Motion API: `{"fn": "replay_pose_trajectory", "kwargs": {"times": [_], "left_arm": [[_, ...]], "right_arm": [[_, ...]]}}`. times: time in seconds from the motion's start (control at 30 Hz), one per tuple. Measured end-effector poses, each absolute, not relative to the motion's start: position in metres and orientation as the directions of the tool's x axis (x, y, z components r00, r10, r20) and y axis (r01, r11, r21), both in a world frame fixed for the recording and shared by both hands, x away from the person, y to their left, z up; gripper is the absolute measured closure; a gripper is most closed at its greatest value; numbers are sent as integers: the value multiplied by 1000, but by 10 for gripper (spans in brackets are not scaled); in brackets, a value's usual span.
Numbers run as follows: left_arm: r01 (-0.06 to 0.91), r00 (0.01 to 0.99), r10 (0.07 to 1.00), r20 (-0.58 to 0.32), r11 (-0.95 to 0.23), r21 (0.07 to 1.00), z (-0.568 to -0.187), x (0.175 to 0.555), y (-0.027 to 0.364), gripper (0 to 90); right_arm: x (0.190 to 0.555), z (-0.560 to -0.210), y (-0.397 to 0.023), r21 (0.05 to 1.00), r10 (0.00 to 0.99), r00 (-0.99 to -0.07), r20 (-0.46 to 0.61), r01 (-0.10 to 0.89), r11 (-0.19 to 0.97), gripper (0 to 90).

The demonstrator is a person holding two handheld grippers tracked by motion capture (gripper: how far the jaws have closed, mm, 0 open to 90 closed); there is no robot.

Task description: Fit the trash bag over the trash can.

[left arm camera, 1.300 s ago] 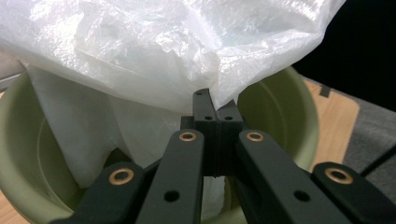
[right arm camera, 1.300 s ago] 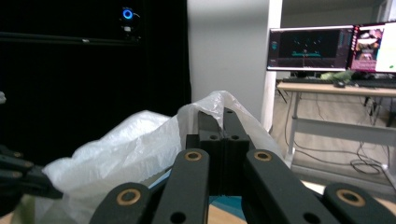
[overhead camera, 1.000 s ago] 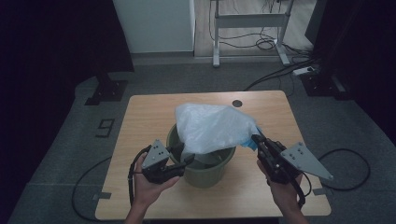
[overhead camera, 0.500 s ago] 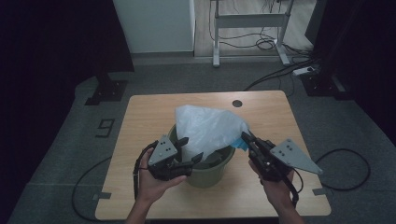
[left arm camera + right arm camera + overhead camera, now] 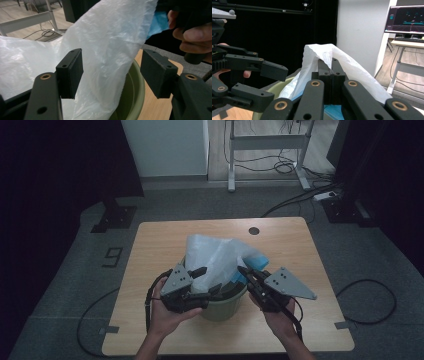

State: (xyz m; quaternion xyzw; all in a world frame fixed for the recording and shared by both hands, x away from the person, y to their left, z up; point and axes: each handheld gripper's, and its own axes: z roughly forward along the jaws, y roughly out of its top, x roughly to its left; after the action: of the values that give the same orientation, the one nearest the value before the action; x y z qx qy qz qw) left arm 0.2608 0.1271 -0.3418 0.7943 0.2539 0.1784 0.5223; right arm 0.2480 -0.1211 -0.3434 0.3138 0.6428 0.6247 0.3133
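An olive-green bucket stands at the near middle of the wooden table. A thin white plastic bag rises out of it, with a blue piece at its right side. My right gripper is shut on the bag's upper edge. At the bucket's left rim, my left gripper stands open. Its jaws have just been opening, and the bag hangs loose between the pads without being pressed. The bucket's rim shows below.
The table has a small round hole at its far edge. Behind it stand a metal desk frame and floor cables. A lit monitor is off to the right. A "9" marks the floor at left.
My right gripper has moved left toward the bucket, carrying the bag's edge with it. The left gripper has shifted slightly to the bucket's rim, and its jaws stand wider around the bag.
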Motion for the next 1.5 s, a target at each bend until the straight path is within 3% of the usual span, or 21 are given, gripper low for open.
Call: {"fn": "replay_pose_trajectory", "kwargs": {"times": [0.37, 0.43, 0.5, 0.53, 0.57, 0.6, 0.77, 0.8, 0.9, 0.93, 0.97, 1.03, 1.33, 1.5], "left_arm": [[234, 801, 598, 23, -348, 908, -360, 261, 117, 327], [231, 782, 622, 31, -336, 913, -363, 261, 115, 358], [225, 774, 632, 40, -333, 916, -364, 261, 115, 453], [218, 766, 641, 48, -330, 919, -364, 260, 115, 453], [210, 757, 651, 55, -321, 923, -365, 260, 115, 575], [198, 750, 658, 60, -311, 929, -365, 259, 117, 575], [199, 757, 653, 27, -269, 942, -361, 260, 125, 852], [199, 756, 654, 23, -264, 944, -361, 261, 127, 896], [208, 742, 670, -5, -223, 952, -359, 264, 136, 899], [211, 734, 679, -13, -210, 955, -359, 265, 140, 899], [222, 720, 693, -36, -181, 958, -359, 268, 147, 899], [229, 713, 700, -48, -168, 959, -359, 270, 151, 900], [259, 662, 740, -115, -82, 962, -360, 276, 180, 900], [261, 650, 750, -119, -74, 962, -360, 274, 189, 900]], "right_arm": [[252, -344, -113, 999, 780, -626, -16, 20, 37, 889], [250, -340, -112, 999, 776, -631, -23, 9, 37, 888], [249, -339, -110, 999, 773, -634, -27, 2, 37, 888], [249, -339, -110, 999, 773, -634, -27, 2, 37, 888], [248, -338, -110, 999, 772, -635, -30, 0, 38, 888], [248, -338, -110, 999, 772, -635, -32, -2, 40, 888], [248, -339, -112, 999, 773, -634, -30, 4, 43, 880], [248, -341, -113, 999, 772, -635, -28, 6, 41, 821], [247, -346, -114, 999, 761, -649, -28, 14, 48, 658], [247, -346, -114, 999, 761, -649, -28, 14, 48, 658], [244, -351, -114, 998, 761, -648, -36, 14, 59, 510], [238, -356, -115, 998, 750, -661, -27, 22, 56, 418], [213, -386, -127, 998, 712, -702, 16, 52, 29, 349], [211, -398, -146, 996, 750, -659, 49, 90, 14, 343]]}}
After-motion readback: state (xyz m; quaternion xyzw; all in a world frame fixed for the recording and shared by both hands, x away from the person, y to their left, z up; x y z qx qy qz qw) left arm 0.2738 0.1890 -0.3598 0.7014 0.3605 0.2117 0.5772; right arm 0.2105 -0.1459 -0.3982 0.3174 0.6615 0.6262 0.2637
